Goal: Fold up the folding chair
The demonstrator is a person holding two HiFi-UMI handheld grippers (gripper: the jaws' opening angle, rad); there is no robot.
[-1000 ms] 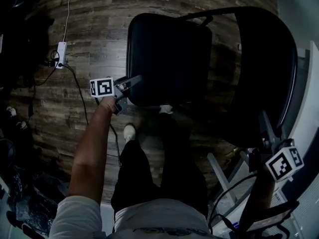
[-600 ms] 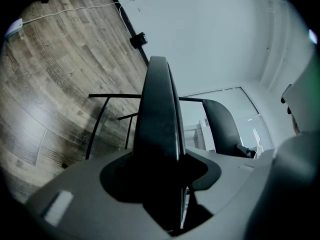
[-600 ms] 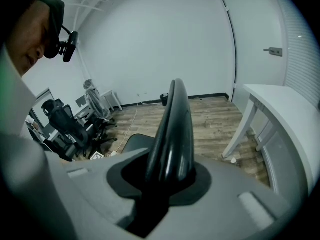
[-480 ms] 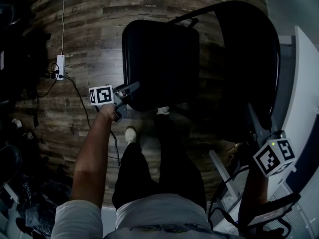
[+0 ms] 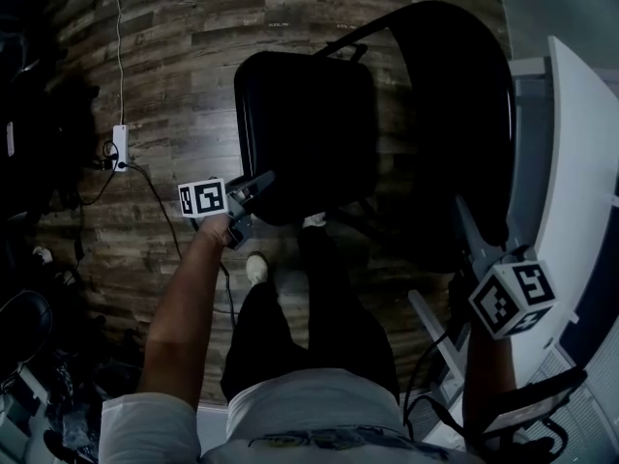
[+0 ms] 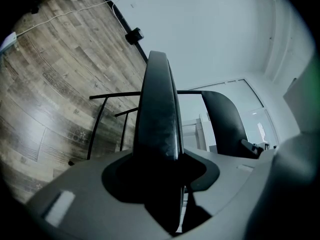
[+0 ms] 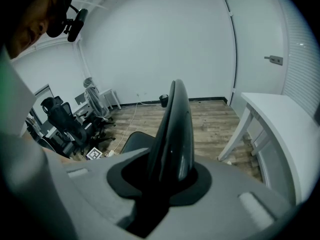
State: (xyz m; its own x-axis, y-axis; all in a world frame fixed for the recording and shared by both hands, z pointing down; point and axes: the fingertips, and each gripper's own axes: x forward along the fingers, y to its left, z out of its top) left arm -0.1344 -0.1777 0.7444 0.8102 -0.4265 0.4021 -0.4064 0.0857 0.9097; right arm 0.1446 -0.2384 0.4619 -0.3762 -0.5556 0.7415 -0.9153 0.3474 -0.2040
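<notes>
The black folding chair stands on the wood floor, with its seat [image 5: 305,133] in the middle of the head view and its curved backrest [image 5: 455,114] to the right. My left gripper [image 5: 253,196] is at the seat's near left corner. In the left gripper view the seat's edge [image 6: 157,114] runs up from between the jaws. These have just been closing, and the left gripper [image 6: 161,171] is shut on that edge. My right gripper [image 5: 474,245] is shut on the backrest's top rim [image 7: 172,129], seen edge-on in the right gripper view.
A white table [image 5: 571,162] stands close on the right of the chair. A power strip [image 5: 120,148] and its cable lie on the floor at the left. The person's legs and shoe [image 5: 255,267] are just in front of the seat. Office chairs [image 7: 65,121] stand farther off.
The left gripper has risen with the seat's front edge, so the seat looks shorter and tilts toward the backrest. The right gripper and the backrest have shifted left in the head view.
</notes>
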